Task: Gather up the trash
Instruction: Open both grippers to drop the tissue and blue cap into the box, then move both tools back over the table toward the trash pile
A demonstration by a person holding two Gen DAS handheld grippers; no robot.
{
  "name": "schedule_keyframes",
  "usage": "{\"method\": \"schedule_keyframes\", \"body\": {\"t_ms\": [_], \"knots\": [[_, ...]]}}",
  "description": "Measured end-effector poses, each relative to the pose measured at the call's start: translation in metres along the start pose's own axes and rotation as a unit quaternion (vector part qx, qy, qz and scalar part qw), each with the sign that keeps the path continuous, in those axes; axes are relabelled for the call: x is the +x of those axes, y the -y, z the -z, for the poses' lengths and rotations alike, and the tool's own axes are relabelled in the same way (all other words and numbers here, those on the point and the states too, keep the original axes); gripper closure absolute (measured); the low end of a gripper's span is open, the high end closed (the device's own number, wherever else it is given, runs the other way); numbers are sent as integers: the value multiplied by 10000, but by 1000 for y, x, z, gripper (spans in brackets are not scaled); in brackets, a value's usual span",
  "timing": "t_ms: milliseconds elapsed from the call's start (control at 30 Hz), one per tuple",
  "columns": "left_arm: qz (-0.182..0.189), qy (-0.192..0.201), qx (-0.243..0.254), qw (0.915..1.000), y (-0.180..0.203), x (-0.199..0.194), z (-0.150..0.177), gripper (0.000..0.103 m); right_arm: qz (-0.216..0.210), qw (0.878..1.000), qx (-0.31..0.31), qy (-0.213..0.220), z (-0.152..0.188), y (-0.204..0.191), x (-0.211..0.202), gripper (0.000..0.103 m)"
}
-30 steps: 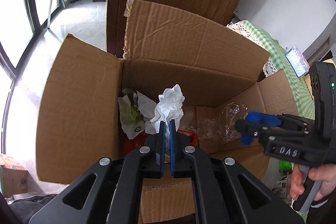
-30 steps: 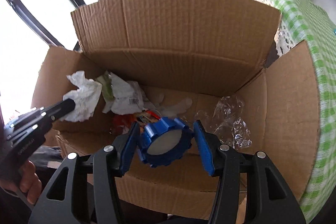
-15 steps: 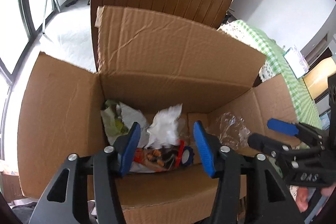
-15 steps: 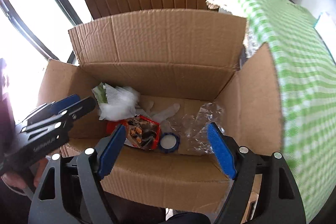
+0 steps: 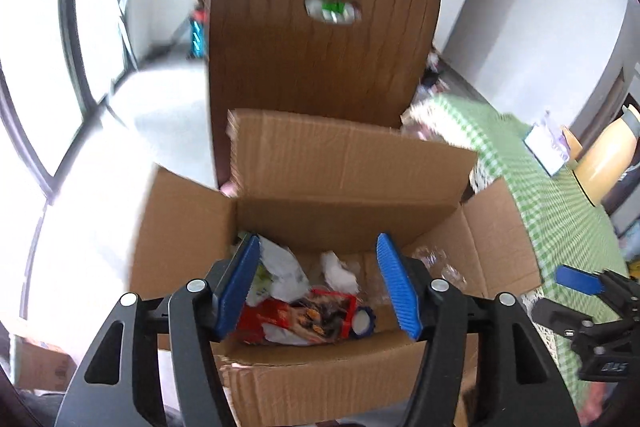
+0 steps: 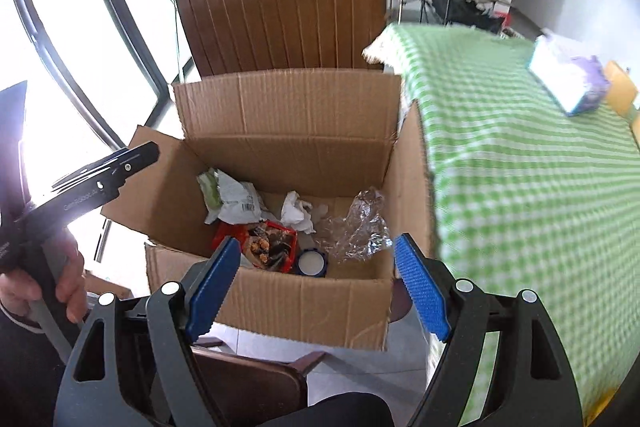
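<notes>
Drop step looks done: left claw (image 5: pixel 318 283) jaws have just been opening, right claw (image 6: pixel 316 287) apart too, both empty above the cardboard box (image 6: pixel 288 115) where the crumpled tissue (image 6: pixel 296 213) and blue cap (image 6: pixel 311 262) lie; next, find remaining trash

Cardboard box (image 6: pixel 288 131): plain brown, corrugated. Chair back (image 6: pixel 280 19): dark brown, vertically ribbed. Bench cloth (image 6: pixel 520 155): green-and-white check. Snack wrapper (image 6: pixel 272 245): red, printed. Crumpled paper (image 6: pixel 294 213): white. Round lid (image 6: pixel 312 262): blue rim, white centre. Fingers (image 6: pixel 420 287): blue pads, black frames.
</notes>
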State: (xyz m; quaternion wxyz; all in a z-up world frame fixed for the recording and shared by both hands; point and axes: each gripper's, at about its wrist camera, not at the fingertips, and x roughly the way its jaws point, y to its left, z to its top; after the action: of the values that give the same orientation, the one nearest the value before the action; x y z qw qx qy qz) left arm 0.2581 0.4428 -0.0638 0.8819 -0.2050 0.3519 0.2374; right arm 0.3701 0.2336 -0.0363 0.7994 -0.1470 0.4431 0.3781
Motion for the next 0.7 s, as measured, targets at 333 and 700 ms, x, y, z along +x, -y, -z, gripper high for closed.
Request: {"method": "schedule_keyframes", "body": {"t_ms": [333, 700], "knots": [[132, 1020, 674, 9924, 51, -95, 19, 12, 588, 9870, 482, 1418, 63, 31, -133, 22], [1573, 1271, 1635, 9656, 175, -158, 78, 7, 2091, 9378, 1892, 2027, 219, 113, -261, 22]]}}
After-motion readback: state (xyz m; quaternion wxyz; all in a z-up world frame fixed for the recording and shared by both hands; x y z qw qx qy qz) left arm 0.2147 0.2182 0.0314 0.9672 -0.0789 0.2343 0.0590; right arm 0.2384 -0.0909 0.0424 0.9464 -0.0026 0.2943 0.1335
